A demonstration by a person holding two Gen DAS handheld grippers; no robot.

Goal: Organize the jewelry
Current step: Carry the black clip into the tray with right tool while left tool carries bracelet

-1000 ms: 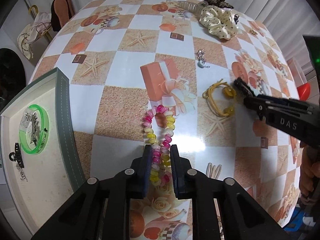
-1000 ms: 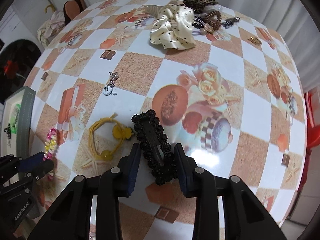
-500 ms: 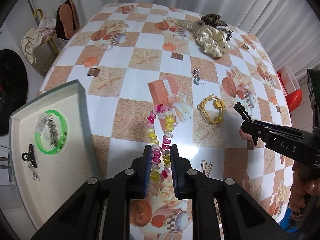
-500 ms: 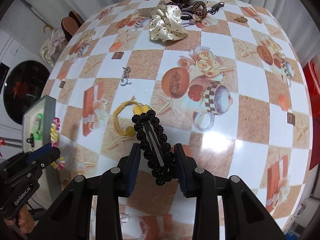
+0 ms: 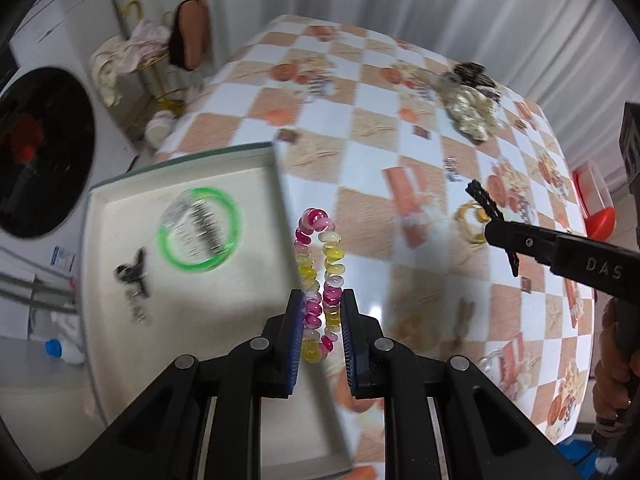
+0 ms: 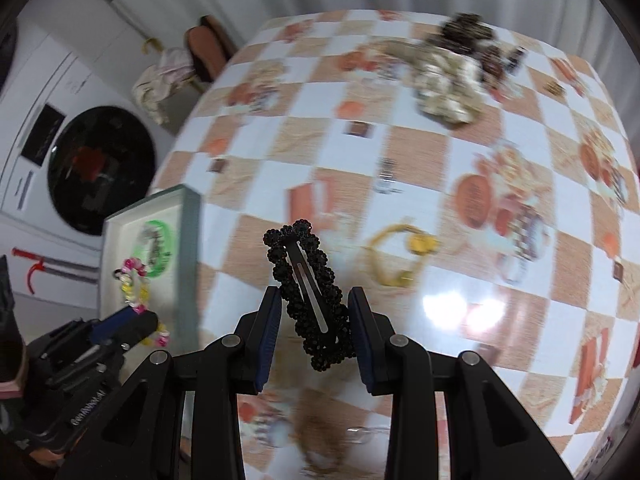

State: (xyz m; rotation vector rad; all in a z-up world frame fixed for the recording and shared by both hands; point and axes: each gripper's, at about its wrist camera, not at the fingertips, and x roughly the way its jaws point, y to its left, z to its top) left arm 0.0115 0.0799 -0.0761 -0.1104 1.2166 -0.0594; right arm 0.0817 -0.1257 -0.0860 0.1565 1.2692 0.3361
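The left claw [image 5: 319, 338] squeezes a bead band [image 5: 319, 276] in the air above the tray [image 5: 256, 280] edge. The right claw [image 6: 313, 336] pinches a black clip [image 6: 310, 292] over the table [image 6: 460, 160]. Let go too soon, and the band may fall outside the tray.

Both held pieces have risen, bead bracelet [image 5: 319, 276] nearing tray [image 5: 256, 152].
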